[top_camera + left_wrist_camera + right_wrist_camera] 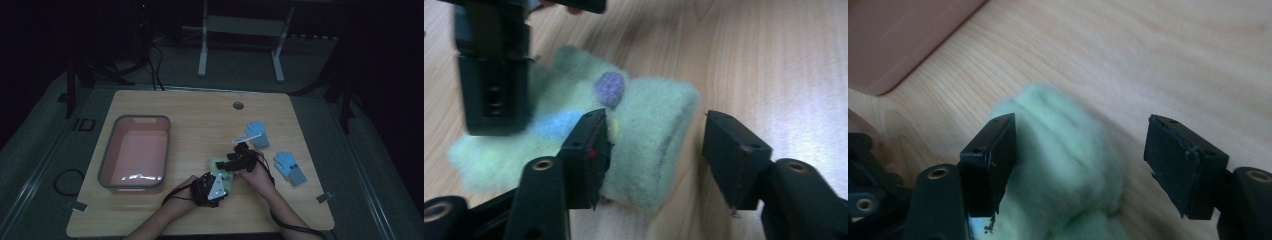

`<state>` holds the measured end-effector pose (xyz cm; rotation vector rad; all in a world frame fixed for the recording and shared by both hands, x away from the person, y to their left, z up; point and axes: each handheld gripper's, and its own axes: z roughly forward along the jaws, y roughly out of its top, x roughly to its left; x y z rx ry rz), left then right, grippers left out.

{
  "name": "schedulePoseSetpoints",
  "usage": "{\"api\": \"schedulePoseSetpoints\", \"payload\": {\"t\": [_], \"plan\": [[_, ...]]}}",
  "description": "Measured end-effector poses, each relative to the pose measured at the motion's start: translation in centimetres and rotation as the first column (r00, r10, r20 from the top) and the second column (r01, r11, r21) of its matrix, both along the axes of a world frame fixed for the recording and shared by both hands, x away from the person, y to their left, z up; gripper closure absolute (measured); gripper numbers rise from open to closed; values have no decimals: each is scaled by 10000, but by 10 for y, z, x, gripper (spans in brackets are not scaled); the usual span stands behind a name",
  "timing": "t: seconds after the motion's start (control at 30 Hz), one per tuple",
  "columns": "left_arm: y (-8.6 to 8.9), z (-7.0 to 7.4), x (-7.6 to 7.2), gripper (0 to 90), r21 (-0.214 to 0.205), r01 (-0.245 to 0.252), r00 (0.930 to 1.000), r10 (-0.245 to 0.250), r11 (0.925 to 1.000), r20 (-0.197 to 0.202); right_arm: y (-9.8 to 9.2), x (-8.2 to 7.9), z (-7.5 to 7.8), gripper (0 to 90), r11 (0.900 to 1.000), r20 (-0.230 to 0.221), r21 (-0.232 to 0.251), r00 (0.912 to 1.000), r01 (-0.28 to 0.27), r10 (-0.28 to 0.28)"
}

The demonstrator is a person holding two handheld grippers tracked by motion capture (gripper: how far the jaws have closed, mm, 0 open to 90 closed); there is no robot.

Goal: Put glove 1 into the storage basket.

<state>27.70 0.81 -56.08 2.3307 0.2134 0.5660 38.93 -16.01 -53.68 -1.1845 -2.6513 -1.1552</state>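
Inventory by kind, counted from the high view. One wooden counter (200, 110). One pink bin with a grey rim (134, 151), standing on the counter's left part. Blue gloves: two, one (257, 133) farther back and one (290, 168) nearer the front right. Pale green fuzzy mitten (223, 172): one, lying between the two grippers. On that mitten, seen in the left gripper view: one purple spot (609, 88) and one blue patch (556, 124). Grippers: two, the left gripper (209, 189) and the right gripper (240, 158). Hands: two.
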Motion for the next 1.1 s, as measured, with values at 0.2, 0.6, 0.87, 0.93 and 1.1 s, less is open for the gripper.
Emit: {"api": "schedulePoseSetpoints", "payload": {"t": [0.2, 0.6, 0.87, 0.93, 1.1], "plan": [[0, -3, 3, 584, 6, -27, 9997, 26, 10000, 242, 1, 0, -12, 449, 9973, -625, 246, 9955, -699, 713], [5, 10, 14, 753, -251, -272, 9931, 242, 9993, -1143, 1, -5, -5, 677, 9943, -462, 522, 9944, -927, 952], [14, 36, 9, 759, -246, -280, 9944, 253, 9993, -1027, 8, -11, 18, 707, 9904, -160, 759, 9930, -1158, 1173], [18, 44, 9, 759, -253, -289, 9954, 265, 9993, -925, 11, -12, 26, 710, 9884, -102, 948, 9927, -1190, 1205], [25, 64, 10, 759, 144, -264, 9974, 273, 9995, -661, 18, -12, 43, 718, 9846, 186, 1227, 9922, -1249, 1235]]}}
